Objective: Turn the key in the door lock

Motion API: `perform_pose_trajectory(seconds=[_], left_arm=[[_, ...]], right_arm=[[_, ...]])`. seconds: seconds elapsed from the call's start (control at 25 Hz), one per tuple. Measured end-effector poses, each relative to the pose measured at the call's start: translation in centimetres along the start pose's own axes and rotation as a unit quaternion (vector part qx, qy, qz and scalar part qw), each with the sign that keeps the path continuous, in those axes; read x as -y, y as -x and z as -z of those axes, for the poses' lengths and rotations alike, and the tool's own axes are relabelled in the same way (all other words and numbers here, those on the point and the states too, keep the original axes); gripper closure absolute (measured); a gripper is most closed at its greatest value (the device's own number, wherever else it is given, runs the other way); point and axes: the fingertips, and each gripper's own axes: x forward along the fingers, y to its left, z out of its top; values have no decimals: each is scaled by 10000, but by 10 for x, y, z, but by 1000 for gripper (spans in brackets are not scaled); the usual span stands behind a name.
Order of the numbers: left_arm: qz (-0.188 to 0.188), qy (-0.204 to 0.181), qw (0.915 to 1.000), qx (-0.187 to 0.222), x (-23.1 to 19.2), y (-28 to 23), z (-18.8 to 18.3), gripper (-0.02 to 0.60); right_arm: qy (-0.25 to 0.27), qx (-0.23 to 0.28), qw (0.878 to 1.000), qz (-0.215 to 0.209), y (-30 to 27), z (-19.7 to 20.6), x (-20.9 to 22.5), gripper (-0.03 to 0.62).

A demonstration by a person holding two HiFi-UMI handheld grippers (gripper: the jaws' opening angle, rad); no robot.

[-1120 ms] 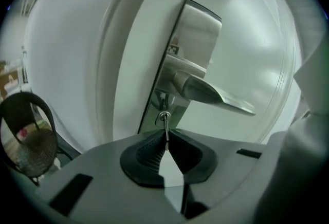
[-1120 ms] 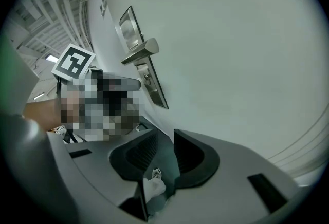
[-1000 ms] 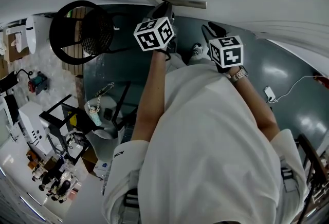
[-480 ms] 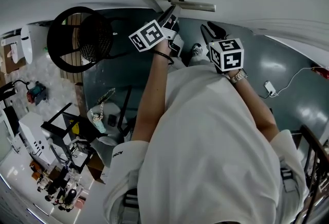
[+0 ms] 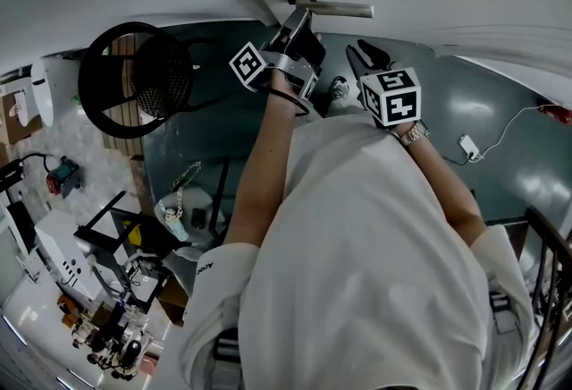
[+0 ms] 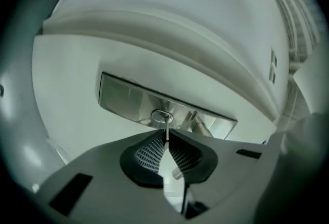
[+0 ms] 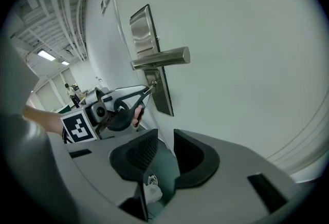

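A brushed-metal lock plate [image 6: 128, 99] with a lever handle [image 7: 162, 57] is fixed to the white door [image 7: 241, 63]. A slim key [image 6: 166, 125] sticks out of the round lock cylinder [image 6: 161, 115]. My left gripper [image 6: 166, 138] is shut on the key's head, its jaws pressed together around it. The right gripper view shows that left gripper [image 7: 145, 91] from the side, tips at the keyhole below the handle. My right gripper [image 7: 164, 148] hangs back from the door, open, with nothing between its fingers. From the head view, both grippers [image 5: 295, 29] [image 5: 359, 54] point at the door under the handle [image 5: 335, 10].
A round black mesh chair [image 5: 134, 80] stands left of the door. A white cable [image 5: 500, 142] lies on the grey floor to the right. A cluttered bench [image 5: 98, 299] is at the lower left. A dark railing [image 5: 545, 290] is at the right edge.
My left gripper has rolled about a quarter turn while gripping the key; the lock plate now lies sideways in its view. The right gripper stayed off the door, open.
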Motion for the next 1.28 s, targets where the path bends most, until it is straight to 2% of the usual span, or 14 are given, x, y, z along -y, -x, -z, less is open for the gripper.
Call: perform_pose_trajectory(seconds=[0.08, 0.16, 0.36, 0.52, 0.68, 0.76, 0.84, 0.92, 0.96, 1.04, 1.12, 1.16, 1.24, 1.28], left_arm=[[259, 468, 9985, 146, -1, 0, -2, 554], [363, 632, 9971, 226, -1, 0, -2, 555], [192, 390, 9988, 226, -2, 1, -2, 555], [-142, -279, 9992, 244, 0, 3, -3, 547], [-426, -988, 9936, 334, 6, 11, -2, 463], [-726, -1523, 9852, 291, 8, 18, 1, 457], [-1240, -2202, 9671, 279, 5, 30, 1, 457], [-1868, -3098, 9321, 191, 4, 40, 2, 453], [-2202, -3665, 9040, 65, 4, 43, 3, 453], [-2834, -4882, 8249, -316, 3, 49, 7, 453], [-3281, -5766, 7446, -731, 0, 49, 17, 453], [-3419, -6013, 7167, -889, -2, 48, 21, 453], [-3657, -6351, 6715, -1098, -7, 46, 28, 453], [-3803, -6554, 6423, -1151, -8, 45, 29, 453]], right_arm=[[18, -36, 10000, 8, 1, 2, 2, 499], [19, -61, 10000, 4, 2, 4, 5, 499], [82, -116, 9999, -98, 4, 11, 12, 499], [150, -118, 9995, -235, 5, 12, 19, 499], [219, -70, 9989, -397, 4, 8, 26, 499], [254, -46, 9985, -477, 6, 5, 26, 499], [284, -15, 9980, -560, 6, 3, 26, 499], [315, 18, 9974, -655, 4, 1, 25, 499], [331, 36, 9969, -706, 3, 0, 23, 499], [355, 76, 9962, -796, 2, -2, 20, 499], [347, 121, 9957, -845, 2, -4, 20, 499], [330, 144, 9957, -854, 2, -5, 21, 499], [278, 182, 9958, -854, 2, -6, 22, 499], [248, 200, 9959, -849, 2, -6, 22, 499]])
